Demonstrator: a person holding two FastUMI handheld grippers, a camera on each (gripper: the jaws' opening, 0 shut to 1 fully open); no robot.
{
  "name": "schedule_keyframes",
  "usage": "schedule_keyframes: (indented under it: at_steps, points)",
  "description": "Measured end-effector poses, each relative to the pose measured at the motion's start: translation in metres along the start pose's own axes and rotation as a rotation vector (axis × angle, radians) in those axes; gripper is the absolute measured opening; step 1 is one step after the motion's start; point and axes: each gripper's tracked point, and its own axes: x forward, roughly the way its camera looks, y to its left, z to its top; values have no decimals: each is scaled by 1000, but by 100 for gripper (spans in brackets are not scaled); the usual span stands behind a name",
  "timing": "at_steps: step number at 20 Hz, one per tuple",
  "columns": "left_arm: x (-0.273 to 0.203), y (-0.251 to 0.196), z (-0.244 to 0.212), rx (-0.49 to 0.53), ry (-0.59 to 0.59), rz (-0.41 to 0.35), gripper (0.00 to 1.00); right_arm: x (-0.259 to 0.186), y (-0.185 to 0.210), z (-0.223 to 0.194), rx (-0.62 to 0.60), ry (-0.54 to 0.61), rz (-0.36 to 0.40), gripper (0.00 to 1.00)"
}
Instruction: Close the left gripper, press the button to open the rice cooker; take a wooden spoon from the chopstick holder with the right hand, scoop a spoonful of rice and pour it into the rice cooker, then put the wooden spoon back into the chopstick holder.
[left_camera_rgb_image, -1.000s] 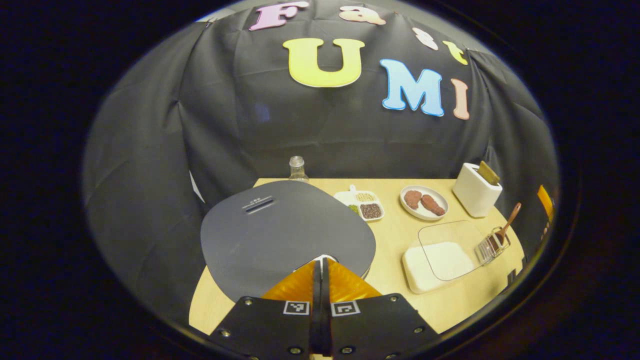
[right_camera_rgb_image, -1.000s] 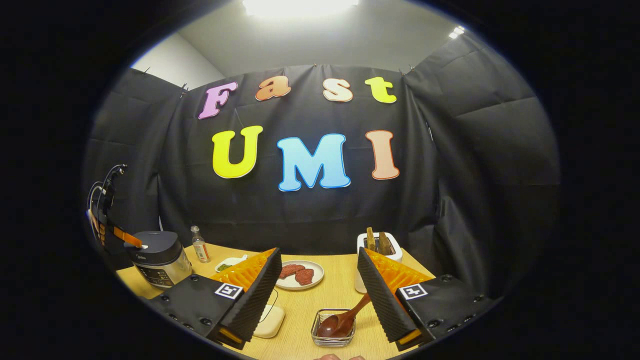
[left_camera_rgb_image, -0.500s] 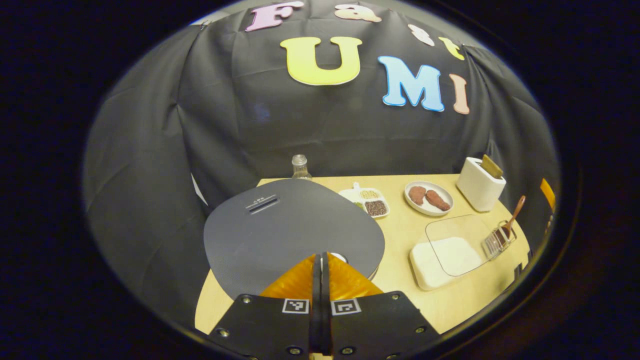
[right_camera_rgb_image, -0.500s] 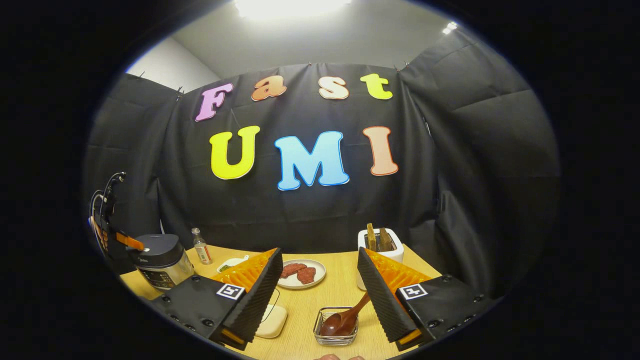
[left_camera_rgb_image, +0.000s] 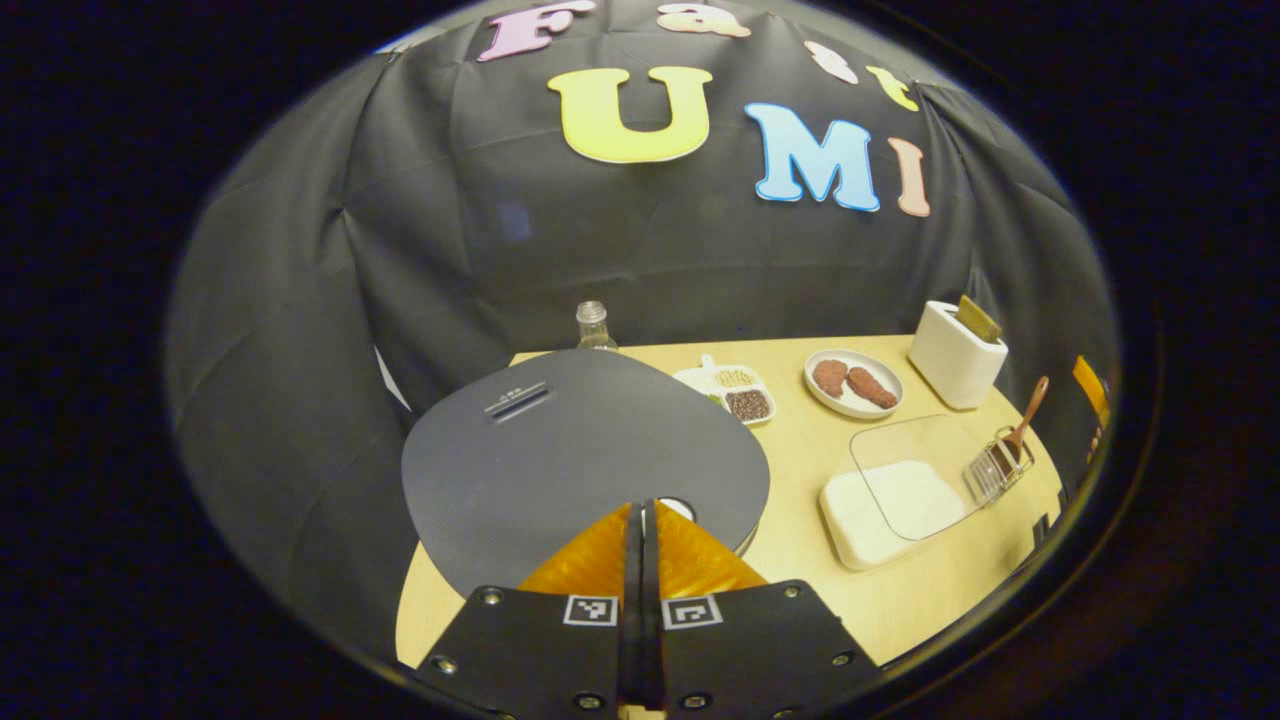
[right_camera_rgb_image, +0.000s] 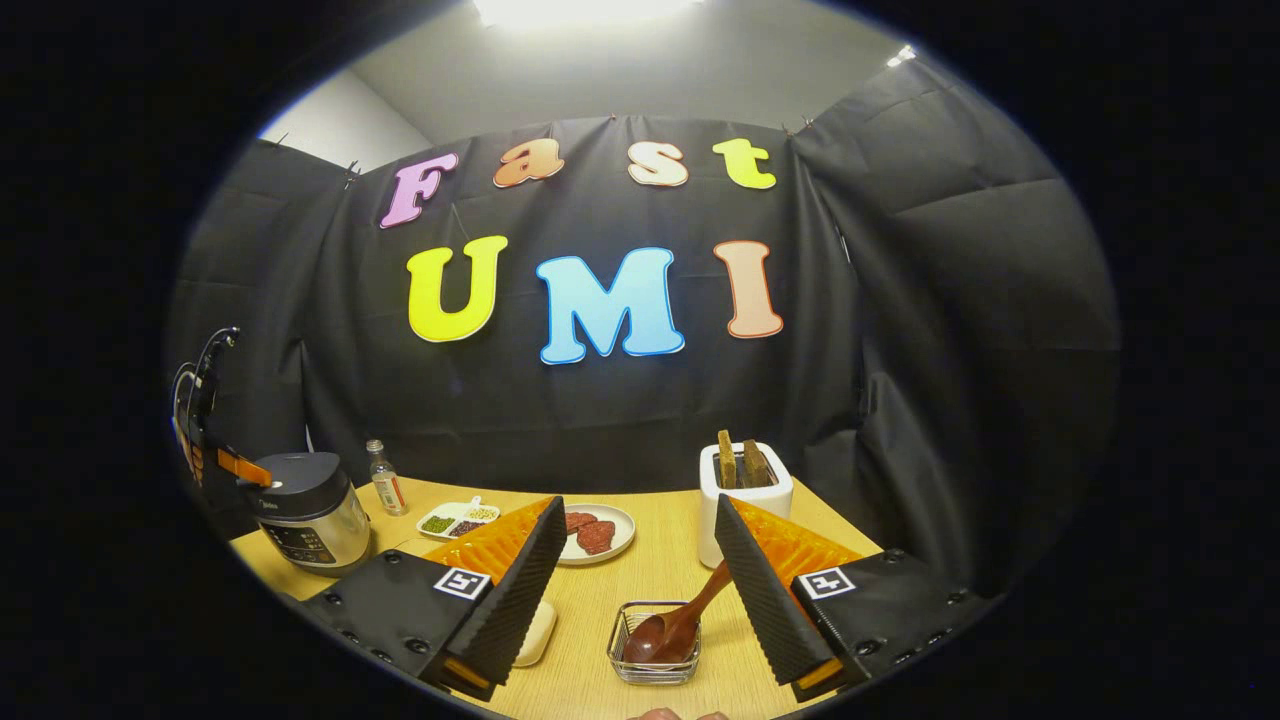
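Note:
The rice cooker (left_camera_rgb_image: 580, 450) has a dark grey lid, which is down. My left gripper (left_camera_rgb_image: 640, 512) is shut, and its tips sit right at the white button (left_camera_rgb_image: 682, 508) on the lid's near edge. In the right gripper view the left gripper (right_camera_rgb_image: 243, 467) reaches onto the cooker (right_camera_rgb_image: 305, 510) from the left. My right gripper (right_camera_rgb_image: 638, 503) is open and holds nothing. It hovers just above the wire chopstick holder (right_camera_rgb_image: 650, 660), where the wooden spoon (right_camera_rgb_image: 668, 632) lies bowl-down. The rice box (left_camera_rgb_image: 885, 505) has a clear lid tilted open.
A white toaster (left_camera_rgb_image: 957, 355) stands at the back right of the wooden table (left_camera_rgb_image: 790, 470). A plate of meat (left_camera_rgb_image: 852, 382), a divided dish of beans (left_camera_rgb_image: 732, 390) and a small bottle (left_camera_rgb_image: 592, 326) sit along the back. The chopstick holder (left_camera_rgb_image: 995, 468) stands beside the rice box.
Both views have drifted slightly. The left gripper stays shut at the button, the lid stays down, and the right gripper stays open over the holder.

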Motion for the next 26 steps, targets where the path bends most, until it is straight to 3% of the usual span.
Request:
schedule_keyframes:
  at_steps: [4, 6, 12, 15, 19, 22, 25, 26]
  points:
    - [-8, 4, 16, -5, -15, 3, 2, -1, -6, 7, 2, -7, -6, 96]
    - [-20, 9, 37, 15, -77, 26, 2, -3, -10, 10, -3, -12, -21, 95]
    - [-105, 39, 132, 138, -411, 274, 0, -7, -16, 20, 19, -33, -32, 93]
    - [-150, 14, 136, 94, -529, 247, 1, -7, -21, 20, 19, -27, -48, 93]
    - [-173, -20, 121, -52, -625, 126, 2, -7, -26, 19, 3, -15, -61, 96]
    - [-179, -32, 110, -77, -658, 63, 47, -7, -33, 22, -17, -7, -70, 96]
    - [-175, -39, 102, -74, -659, 82, 93, -2, -54, 26, -10, -8, -136, 92]
    - [-173, -45, 99, -77, -664, 81, 94, -1, -58, 26, 4, -3, -145, 92]
